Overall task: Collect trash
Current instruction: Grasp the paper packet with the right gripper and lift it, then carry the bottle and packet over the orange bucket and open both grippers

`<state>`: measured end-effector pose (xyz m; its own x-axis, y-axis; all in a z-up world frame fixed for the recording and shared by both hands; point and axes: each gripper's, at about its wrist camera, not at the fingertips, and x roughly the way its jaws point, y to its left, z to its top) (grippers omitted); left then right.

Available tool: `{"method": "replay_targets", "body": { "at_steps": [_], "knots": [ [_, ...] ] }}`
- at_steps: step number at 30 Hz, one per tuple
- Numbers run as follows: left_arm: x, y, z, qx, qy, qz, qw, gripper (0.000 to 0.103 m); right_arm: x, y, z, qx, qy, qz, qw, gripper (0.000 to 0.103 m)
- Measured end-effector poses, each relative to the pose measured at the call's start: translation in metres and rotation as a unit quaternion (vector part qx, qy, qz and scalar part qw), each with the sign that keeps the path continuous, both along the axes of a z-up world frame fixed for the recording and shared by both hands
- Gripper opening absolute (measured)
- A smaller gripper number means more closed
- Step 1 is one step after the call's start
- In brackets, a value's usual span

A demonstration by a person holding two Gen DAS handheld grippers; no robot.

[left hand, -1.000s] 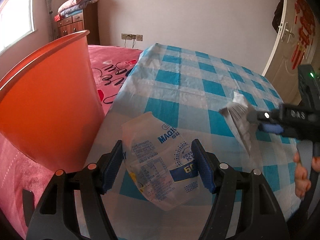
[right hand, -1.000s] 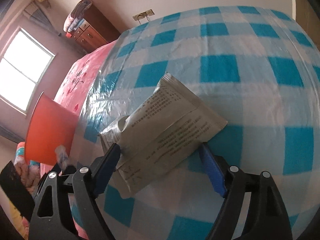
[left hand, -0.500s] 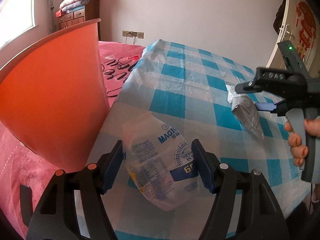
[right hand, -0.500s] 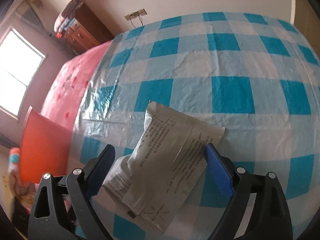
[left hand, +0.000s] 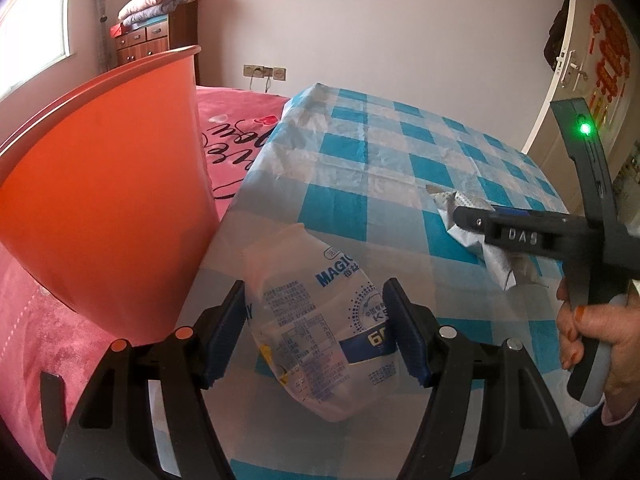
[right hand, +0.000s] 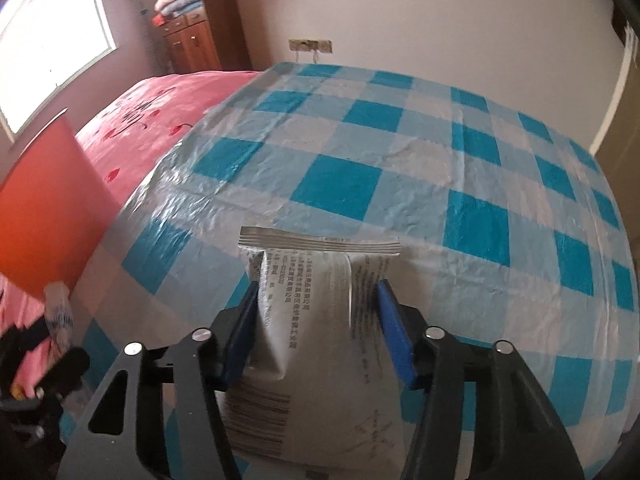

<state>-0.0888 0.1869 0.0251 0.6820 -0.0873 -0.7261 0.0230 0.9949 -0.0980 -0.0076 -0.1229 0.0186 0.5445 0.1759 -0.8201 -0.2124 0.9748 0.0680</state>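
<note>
While both tongs (left hand: 316, 332) (right hand: 316, 332) clamp wrappers (left hand: 320, 332) (right hand: 316, 320), their lower ends are cut off

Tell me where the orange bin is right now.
The orange bin fills the left of the left wrist view, on the pink bedspread beside the checked tablecloth's left edge. In the right wrist view it sits at far left.

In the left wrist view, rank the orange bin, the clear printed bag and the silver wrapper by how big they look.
1. Orange bin, largest by far, though it is also close to the camera.
2. Clear printed bag, held right at the lens, so its size is inflated.
3. Silver wrapper, smallest; partly hidden by the right gripper.
</note>
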Motion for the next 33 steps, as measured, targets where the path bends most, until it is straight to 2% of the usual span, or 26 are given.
{"method": "replay_targets", "body": {
  "at_steps": [4, 7, 23, 33],
  "knots": [
    [-0.002, -0.002, 0.002, -0.001, -0.003, -0.002, 1.0000, 0.069, -0.009, 0.004, 0.003, -0.006, -0.020, 0.017, 1.000, 0.046],
    [-0.005, -0.002, 0.006, -0.003, -0.009, -0.003, 1.0000, 0.069, -0.013, 0.000, 0.007, 0.011, -0.028, 0.019, 0.999, 0.039],
    [-0.023, -0.006, 0.019, -0.006, -0.023, -0.004, 0.9997, 0.069, -0.039, -0.017, 0.015, 0.061, -0.037, 0.025, 0.997, 0.035],
    [-0.036, -0.013, 0.042, 0.001, -0.051, -0.016, 0.9986, 0.069, -0.056, -0.026, 0.050, 0.088, -0.076, 0.020, 0.993, 0.035]
  ]
}}
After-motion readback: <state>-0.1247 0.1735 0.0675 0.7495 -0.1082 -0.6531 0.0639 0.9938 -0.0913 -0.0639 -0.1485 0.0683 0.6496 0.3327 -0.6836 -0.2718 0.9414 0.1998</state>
